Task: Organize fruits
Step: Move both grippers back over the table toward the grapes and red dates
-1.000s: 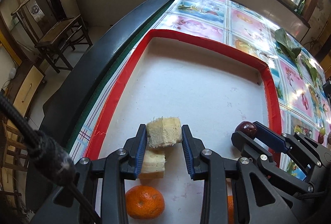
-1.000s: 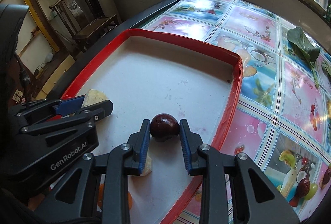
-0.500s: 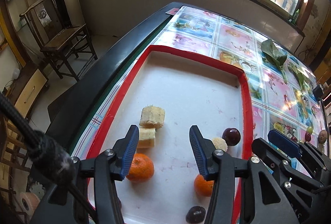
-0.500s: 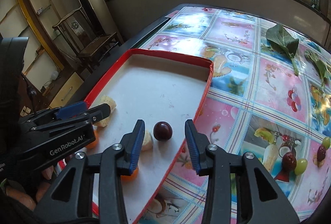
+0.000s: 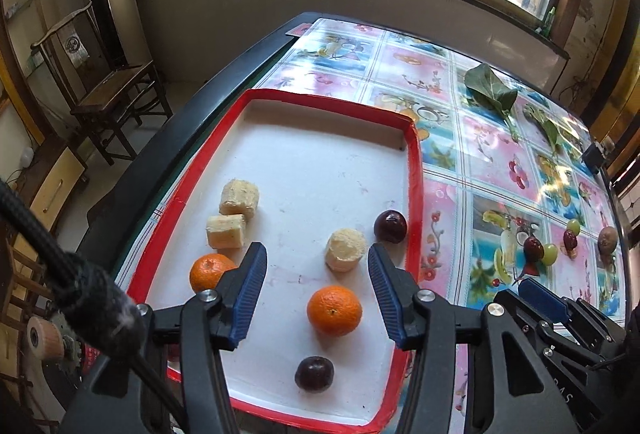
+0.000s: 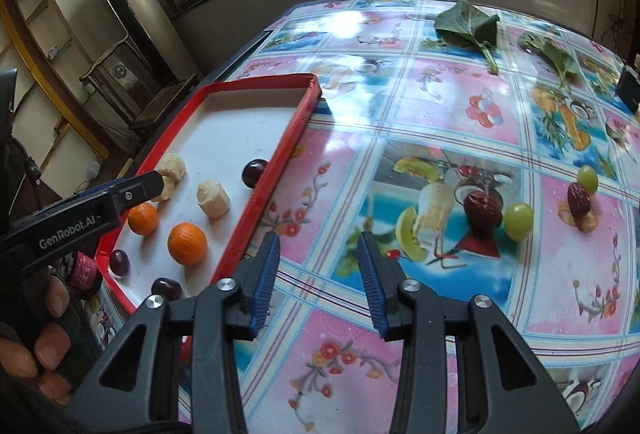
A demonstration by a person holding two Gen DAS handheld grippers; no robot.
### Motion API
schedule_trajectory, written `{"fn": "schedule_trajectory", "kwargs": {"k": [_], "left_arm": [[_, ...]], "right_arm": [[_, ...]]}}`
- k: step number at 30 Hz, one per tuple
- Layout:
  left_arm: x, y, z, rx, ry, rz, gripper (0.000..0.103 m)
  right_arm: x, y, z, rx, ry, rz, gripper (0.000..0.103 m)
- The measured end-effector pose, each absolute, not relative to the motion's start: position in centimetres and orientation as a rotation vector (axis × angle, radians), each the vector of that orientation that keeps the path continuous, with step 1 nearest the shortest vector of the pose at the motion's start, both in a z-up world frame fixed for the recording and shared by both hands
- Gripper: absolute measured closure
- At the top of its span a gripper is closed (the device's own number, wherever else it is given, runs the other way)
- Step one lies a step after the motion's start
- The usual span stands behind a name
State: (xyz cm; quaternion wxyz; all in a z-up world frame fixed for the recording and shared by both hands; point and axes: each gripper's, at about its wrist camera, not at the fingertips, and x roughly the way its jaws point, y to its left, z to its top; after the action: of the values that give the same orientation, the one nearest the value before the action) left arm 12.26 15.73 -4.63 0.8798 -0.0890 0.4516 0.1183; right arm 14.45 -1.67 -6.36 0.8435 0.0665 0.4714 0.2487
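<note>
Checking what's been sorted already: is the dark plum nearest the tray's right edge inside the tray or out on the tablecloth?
Inside. The plum rests on the white floor of the tray, just left of its red rim.

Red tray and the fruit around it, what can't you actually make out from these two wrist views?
- Red tray: its near left corner in the left wrist view is hidden behind the left hand-held gripper and its cable.
- Dark round fruit at the tray's near edge: partly hidden by the rim in the right wrist view.
- Brown fruit on the table: too small and distorted to identify.
- Black object: cut off by the right edge.
</note>
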Motion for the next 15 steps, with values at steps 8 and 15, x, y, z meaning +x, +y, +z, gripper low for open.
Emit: {"fn": "schedule_trajectory", "kwargs": {"k": [8, 15], "left_arm": [[11.9, 12.9, -4.4, -0.168, 0.952, 0.189, 0.050], [11.6, 9.8, -4.4, -0.142, 0.964, 0.123, 0.048]], "right_arm": [[13.6, -6.9, -7.6, 0.205, 1.011, 0.440, 0.061], [12.7, -11.1, -8.3, 0.249, 1.018, 0.367, 0.061]]}}
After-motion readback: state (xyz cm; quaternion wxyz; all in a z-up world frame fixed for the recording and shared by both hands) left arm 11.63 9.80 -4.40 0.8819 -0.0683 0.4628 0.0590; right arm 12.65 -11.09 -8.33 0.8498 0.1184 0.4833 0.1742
